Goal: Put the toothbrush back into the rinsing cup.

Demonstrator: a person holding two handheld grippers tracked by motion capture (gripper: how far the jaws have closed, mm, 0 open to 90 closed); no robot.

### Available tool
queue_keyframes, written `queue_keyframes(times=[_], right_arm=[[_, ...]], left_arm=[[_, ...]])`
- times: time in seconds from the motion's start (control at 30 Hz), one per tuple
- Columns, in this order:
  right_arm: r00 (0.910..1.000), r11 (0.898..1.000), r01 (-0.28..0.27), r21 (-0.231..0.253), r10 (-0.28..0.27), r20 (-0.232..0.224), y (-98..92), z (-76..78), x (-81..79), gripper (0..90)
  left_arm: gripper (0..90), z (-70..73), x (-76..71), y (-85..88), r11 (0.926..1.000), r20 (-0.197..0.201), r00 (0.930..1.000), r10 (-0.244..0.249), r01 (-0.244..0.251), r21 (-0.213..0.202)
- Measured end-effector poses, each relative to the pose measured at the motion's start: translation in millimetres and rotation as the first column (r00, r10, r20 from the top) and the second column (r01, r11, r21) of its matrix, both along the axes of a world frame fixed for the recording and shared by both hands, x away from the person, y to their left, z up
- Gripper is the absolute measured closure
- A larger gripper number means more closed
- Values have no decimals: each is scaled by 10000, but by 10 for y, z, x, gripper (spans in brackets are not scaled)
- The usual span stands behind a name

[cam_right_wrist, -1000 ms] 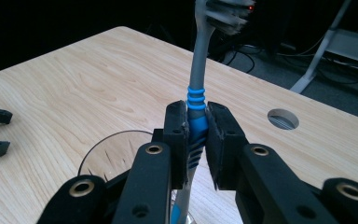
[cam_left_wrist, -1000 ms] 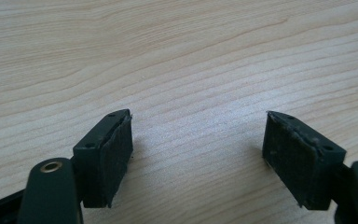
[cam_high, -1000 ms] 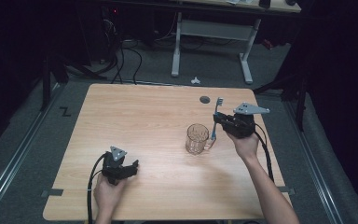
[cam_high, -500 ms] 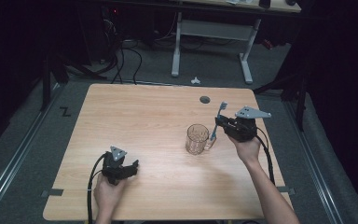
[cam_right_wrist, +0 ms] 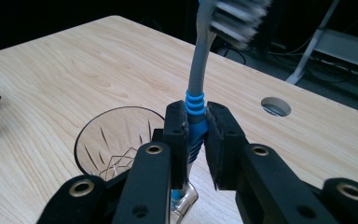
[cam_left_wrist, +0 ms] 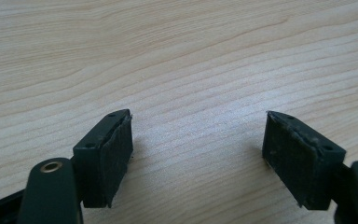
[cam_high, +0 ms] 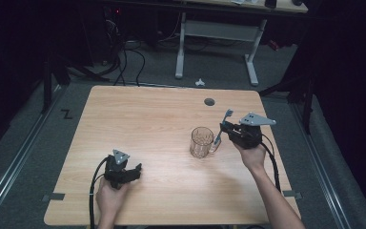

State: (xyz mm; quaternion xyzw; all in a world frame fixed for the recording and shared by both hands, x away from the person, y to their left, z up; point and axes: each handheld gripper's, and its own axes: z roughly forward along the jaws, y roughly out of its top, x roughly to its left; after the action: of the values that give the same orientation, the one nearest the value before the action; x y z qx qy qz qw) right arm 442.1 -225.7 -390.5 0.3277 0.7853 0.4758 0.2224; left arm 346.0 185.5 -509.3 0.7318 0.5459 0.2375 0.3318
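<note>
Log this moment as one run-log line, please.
right hand-held gripper: shut on toothbrush | above glass mug | left hand-held gripper: open, on table

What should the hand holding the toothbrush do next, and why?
Probably shift the right hand-held gripper a little toward the glass mug and lower it. Its jaws clamp the toothbrush upright, bristles up, with the handle end beside the mug's rim rather than over the opening.
</note>
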Motion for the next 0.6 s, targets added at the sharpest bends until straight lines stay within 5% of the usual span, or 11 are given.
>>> queue_keyframes(times=[0.6], right_arm=[[10000,9992,-4,-387,2,-63,47,-106,-19,794]], left_arm=[[249,0,0,0,10000,1,10000,0,0,-1]])
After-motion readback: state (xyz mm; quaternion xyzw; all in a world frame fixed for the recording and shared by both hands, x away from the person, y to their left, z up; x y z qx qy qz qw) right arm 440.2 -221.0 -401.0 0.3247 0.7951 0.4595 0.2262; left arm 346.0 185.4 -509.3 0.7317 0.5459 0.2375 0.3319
